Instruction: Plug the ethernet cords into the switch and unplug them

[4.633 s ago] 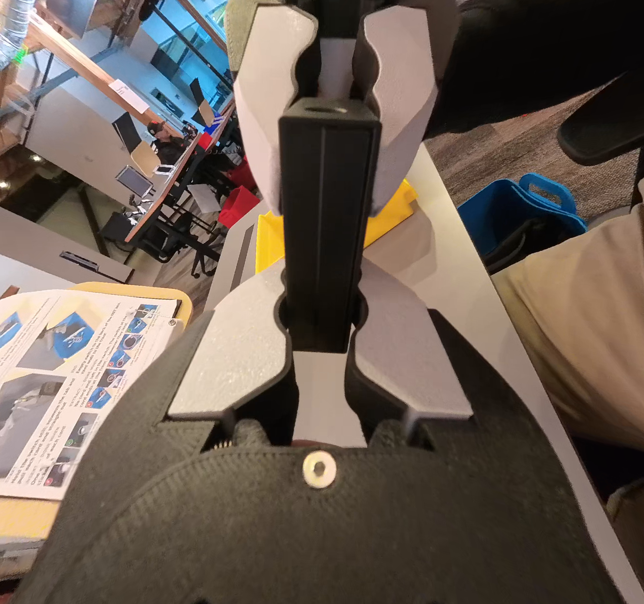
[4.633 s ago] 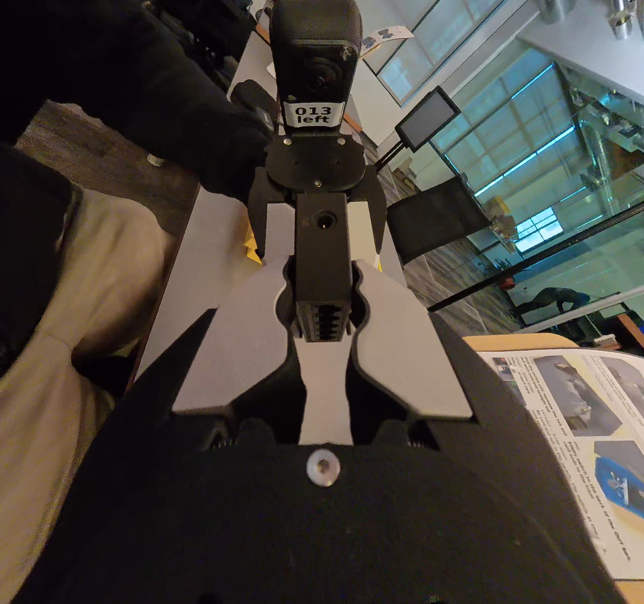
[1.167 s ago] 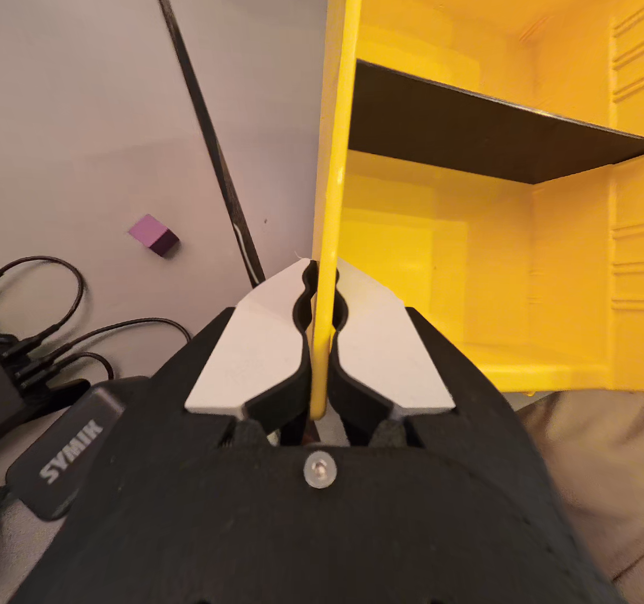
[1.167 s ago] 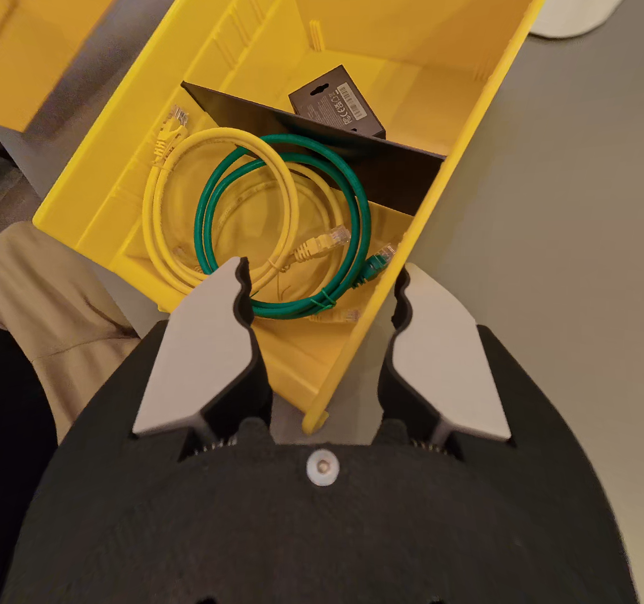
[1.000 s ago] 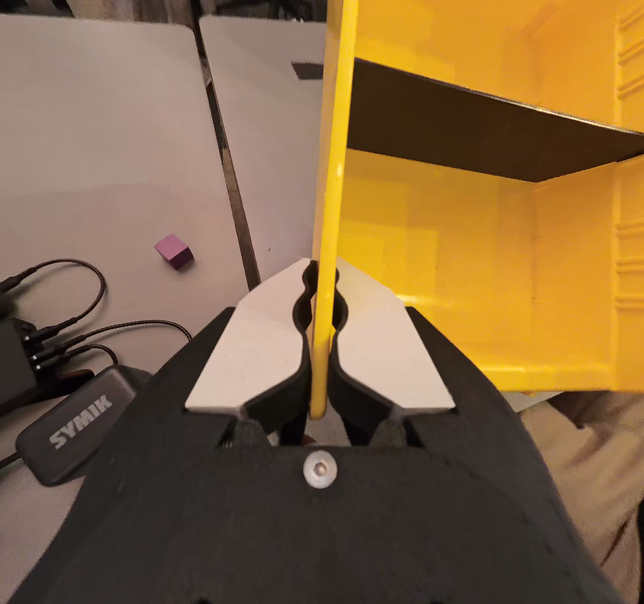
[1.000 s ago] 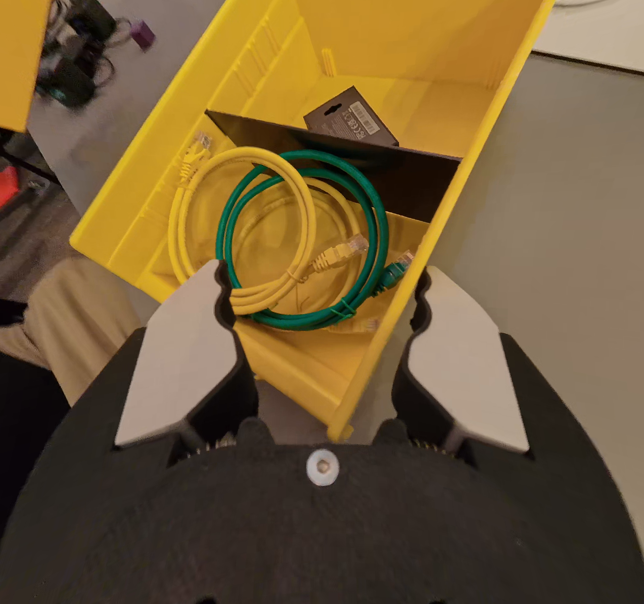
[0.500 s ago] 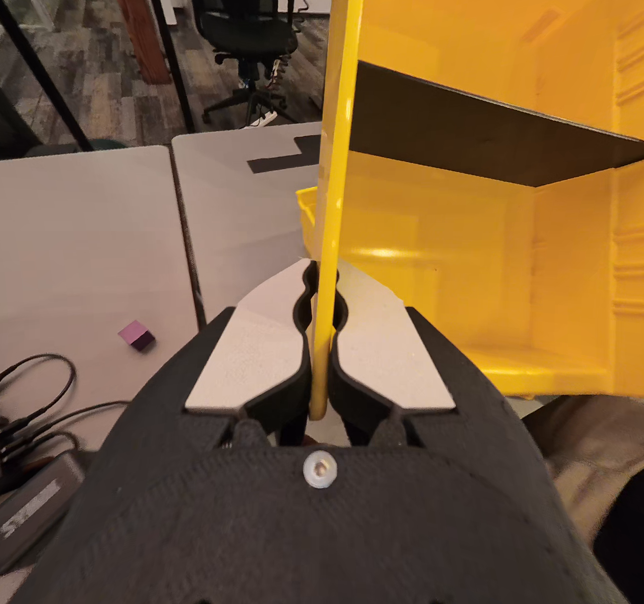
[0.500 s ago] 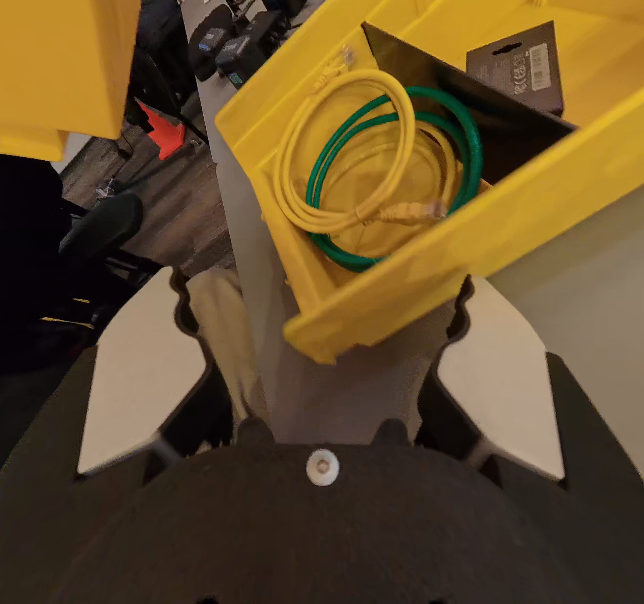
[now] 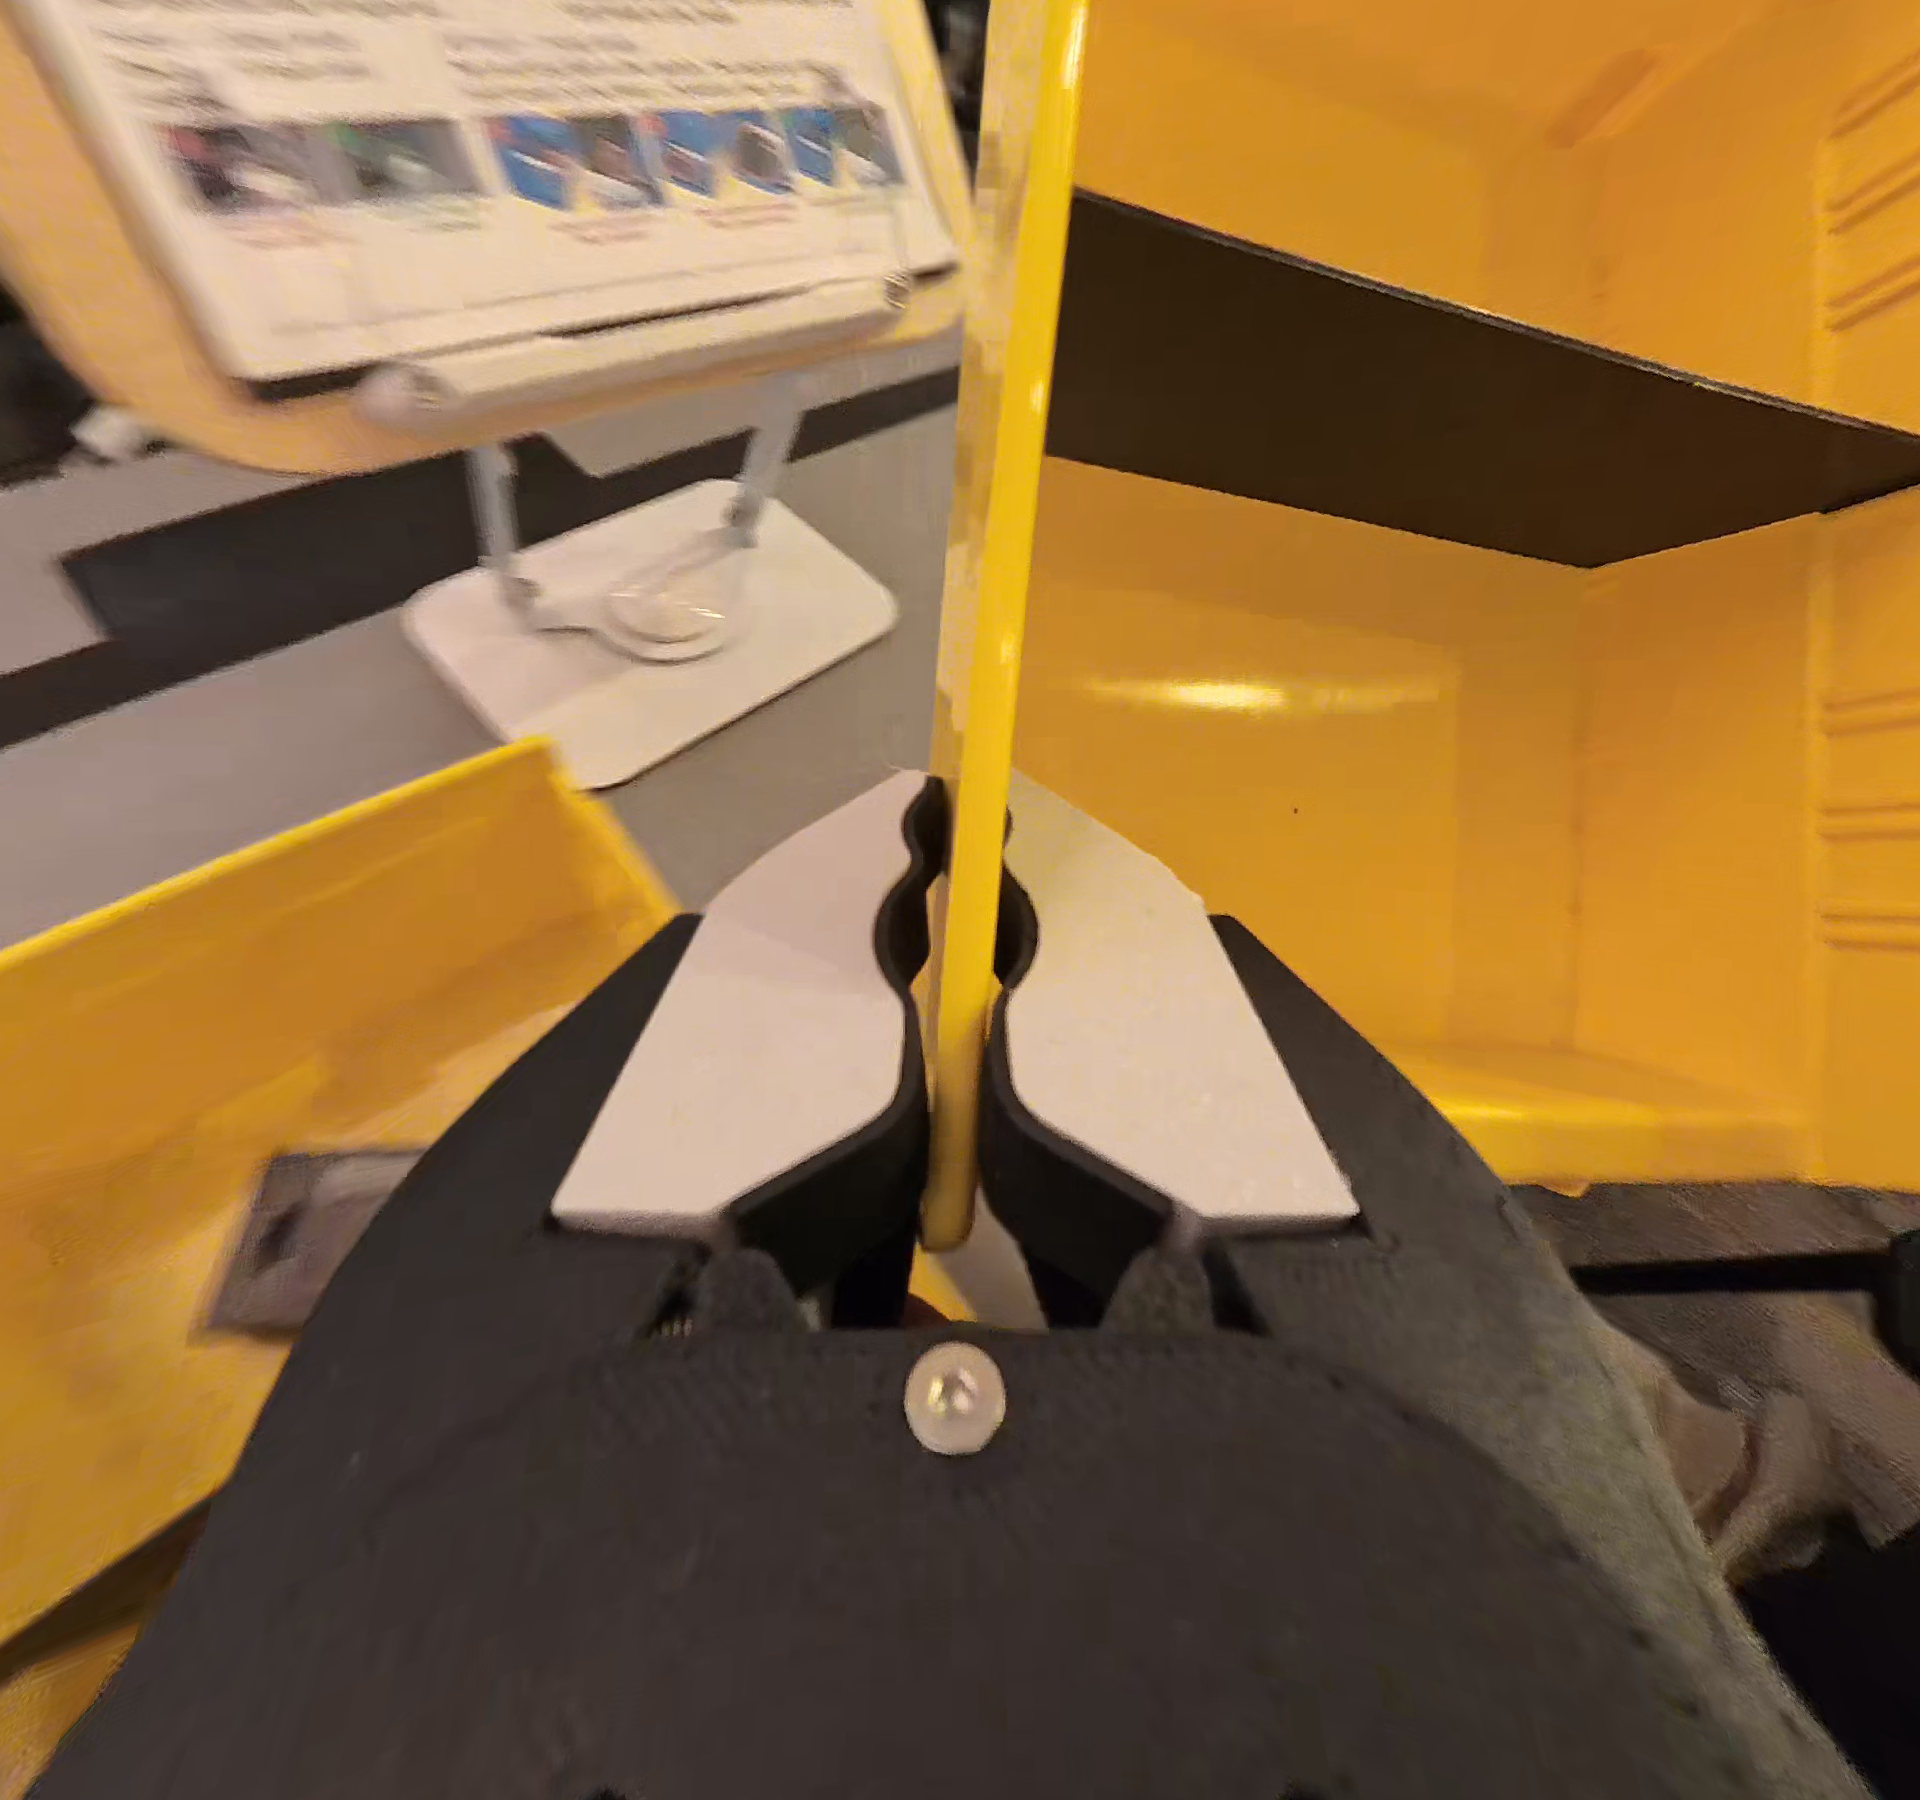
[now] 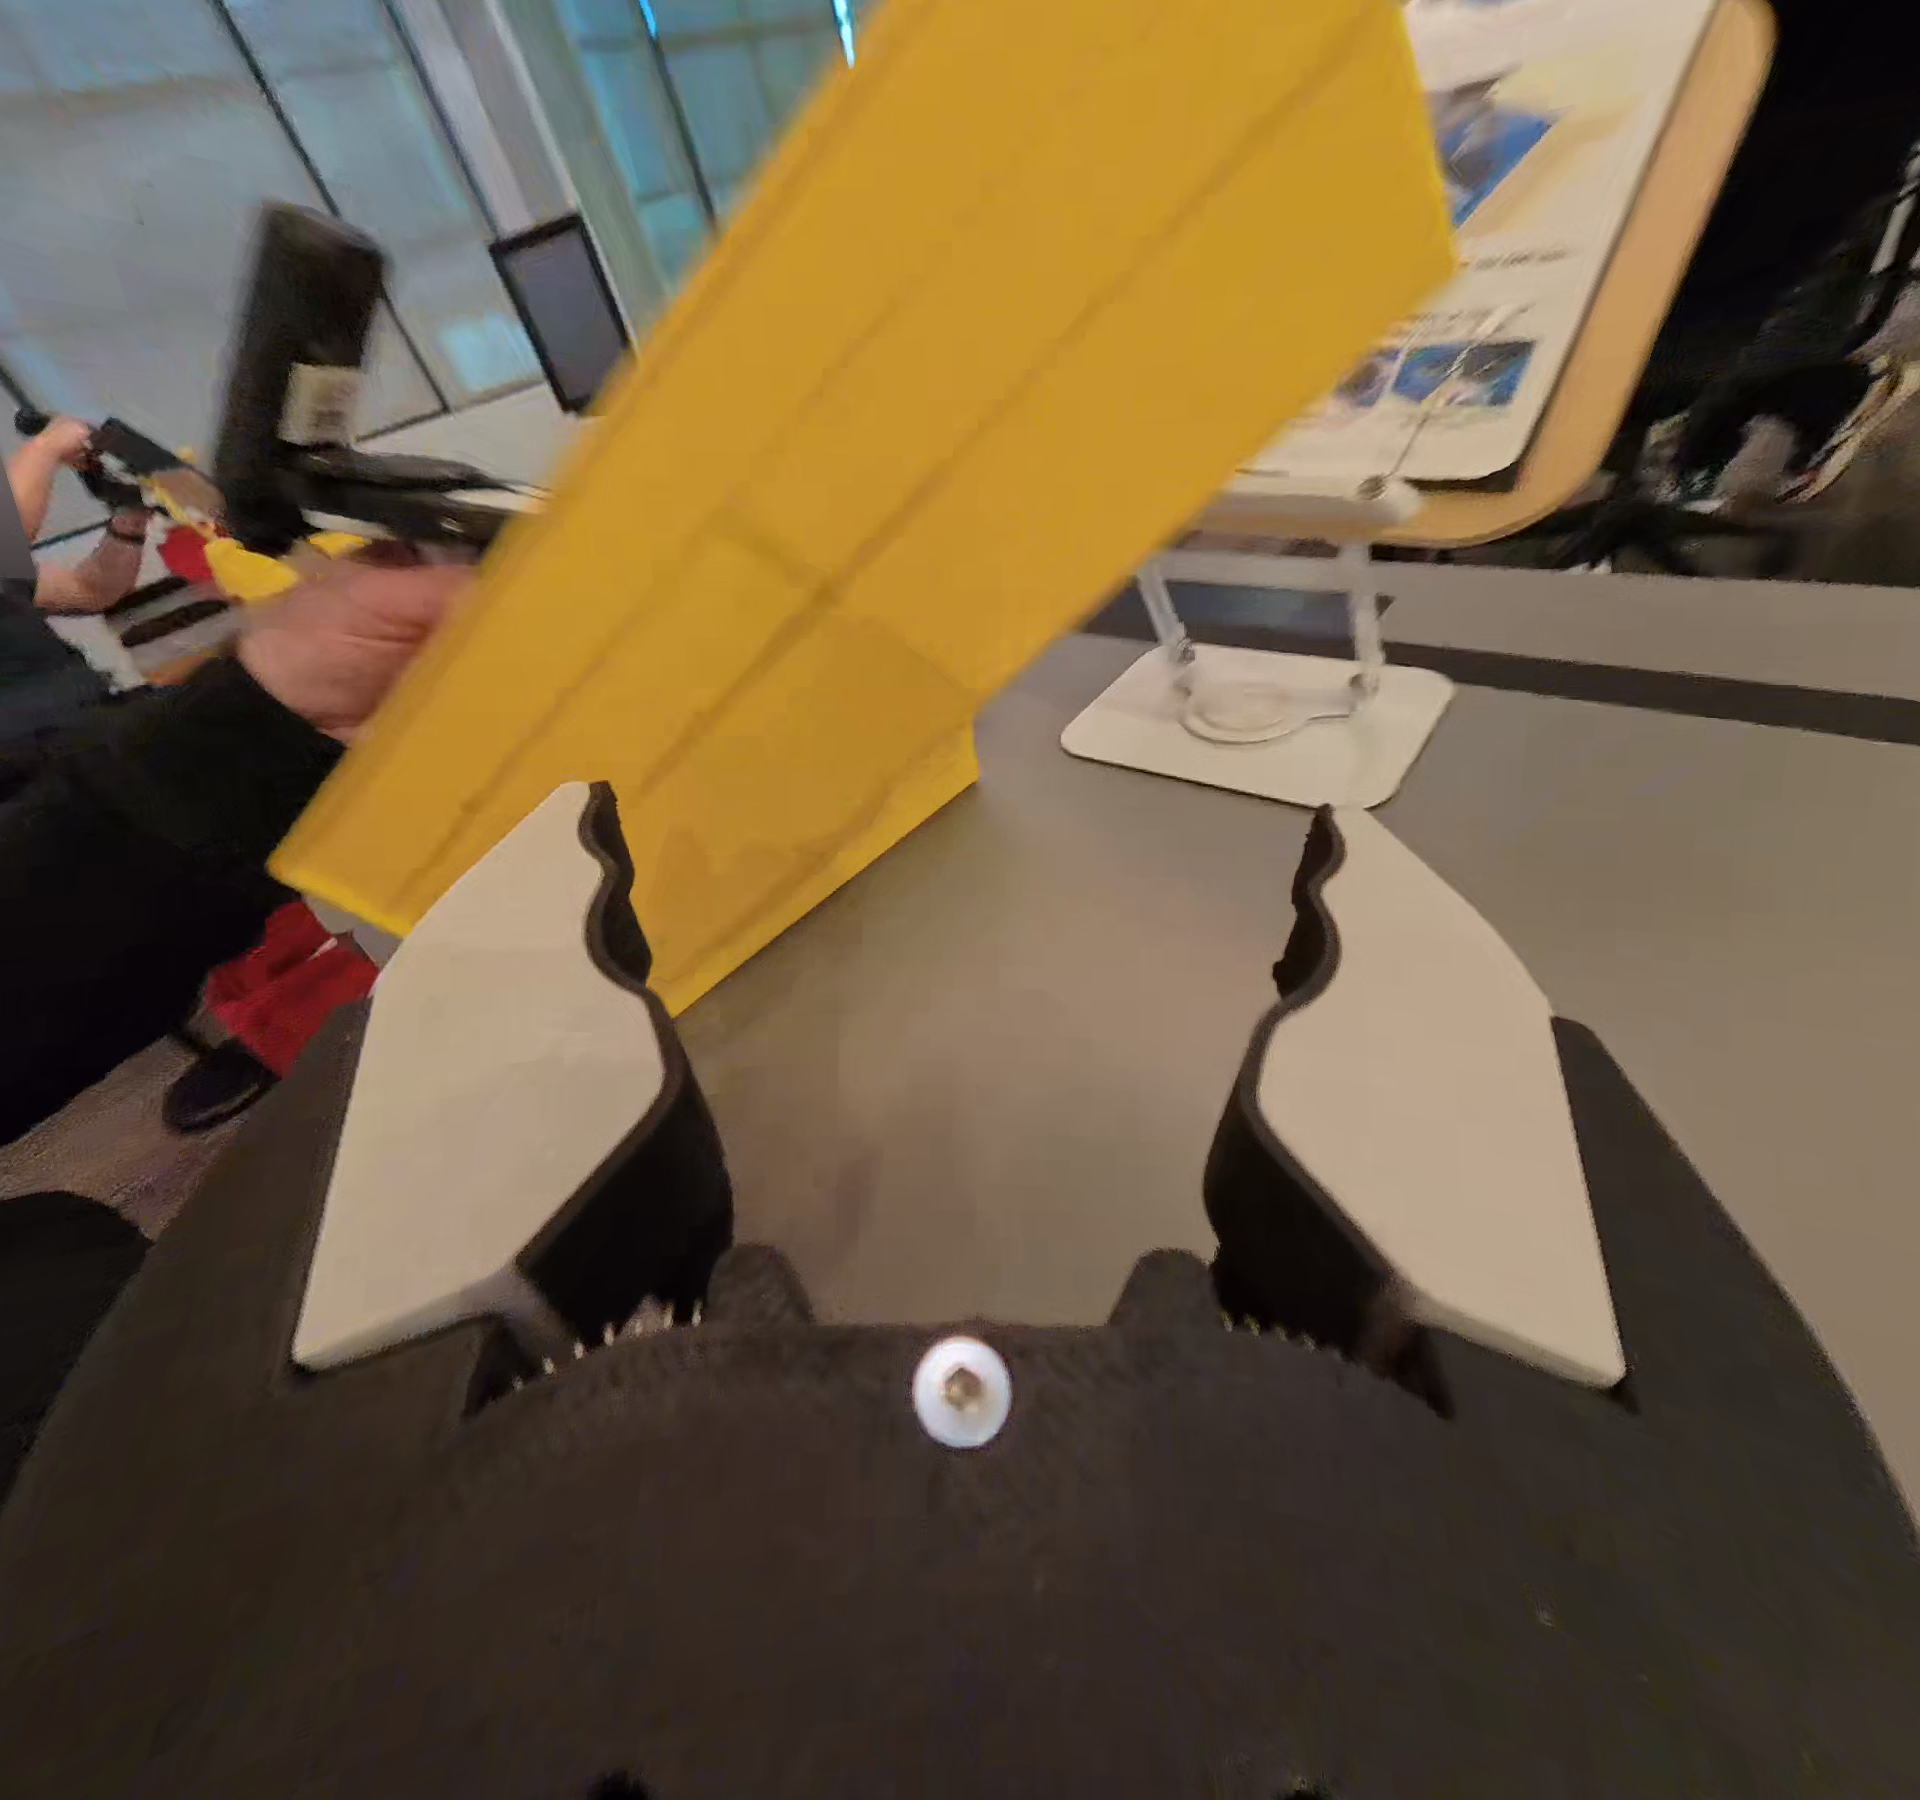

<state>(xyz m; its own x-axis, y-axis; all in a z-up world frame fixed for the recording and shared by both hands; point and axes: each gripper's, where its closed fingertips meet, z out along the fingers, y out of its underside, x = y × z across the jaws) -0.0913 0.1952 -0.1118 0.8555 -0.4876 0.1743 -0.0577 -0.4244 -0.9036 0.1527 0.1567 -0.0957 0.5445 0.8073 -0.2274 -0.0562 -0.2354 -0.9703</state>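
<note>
Ethernet cords and switch: neither is clearly in view right now. A second yellow bin (image 9: 260, 1002) sits lower left in the left wrist view; a blurred dark box (image 9: 301, 1241) lies inside it, too smeared to identify as the switch.

Left tool (image 9: 961, 805) is pinching the side wall of an empty yellow bin (image 9: 1299, 815), wall edge-on down the centre of the frame. The bin's interior fills the right half, with a black divider (image 9: 1455, 379) crossing it; both compartments show nothing inside.

Right tool (image 10: 961, 815) is spread wide, holding nothing, low over the grey surface (image 10: 1558, 919). In its view the same empty bin (image 10: 883, 400) shows as a tilted outer wall running lower left to upper right, one corner touching or just above the surface, blur hides which. A hand (image 10: 343, 638) at left centre grips the other tool.

An instruction sheet on a white stand (image 10: 1257, 711) stands behind, upper right.

Key relation, my read: the second bin lies left of and below the left tool. The right tool is the free one, so it should make the reach once the empty bin is out of the way.
</note>
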